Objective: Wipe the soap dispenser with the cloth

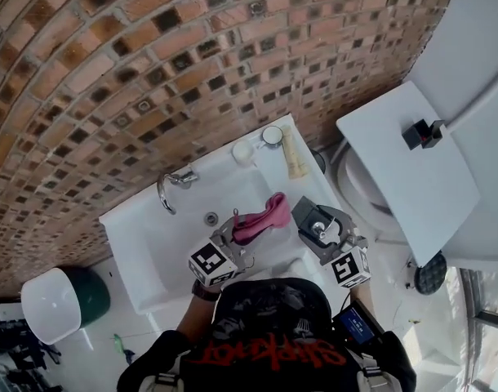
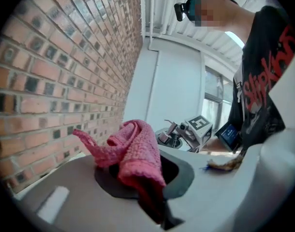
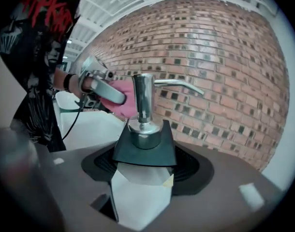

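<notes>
**A:** Where do things stand now?

**B:** My left gripper [image 1: 239, 230] is clamped on the pink knitted cloth [image 1: 262, 216], which hangs out of it in a loose bunch at the middle of the head view. My right gripper [image 1: 326, 233] is closed on the lower body of the soap dispenser [image 1: 309, 212], the one with a black top and a pale body. I hold it above the right part of the white ceramic sink [image 1: 151, 243]. The cloth is just beside the dispenser, but I cannot tell whether they touch.

**A:** How will you wipe it well?

**B:** I think the right grip should stay low and firm, so that the chrome pump [image 3: 143, 100] and the top are free. I would lay the loose fold against the stem and draw it downward. Then I would turn the dispenser to reach its other sides. I must not push the pump head, or soap may come out.
</notes>
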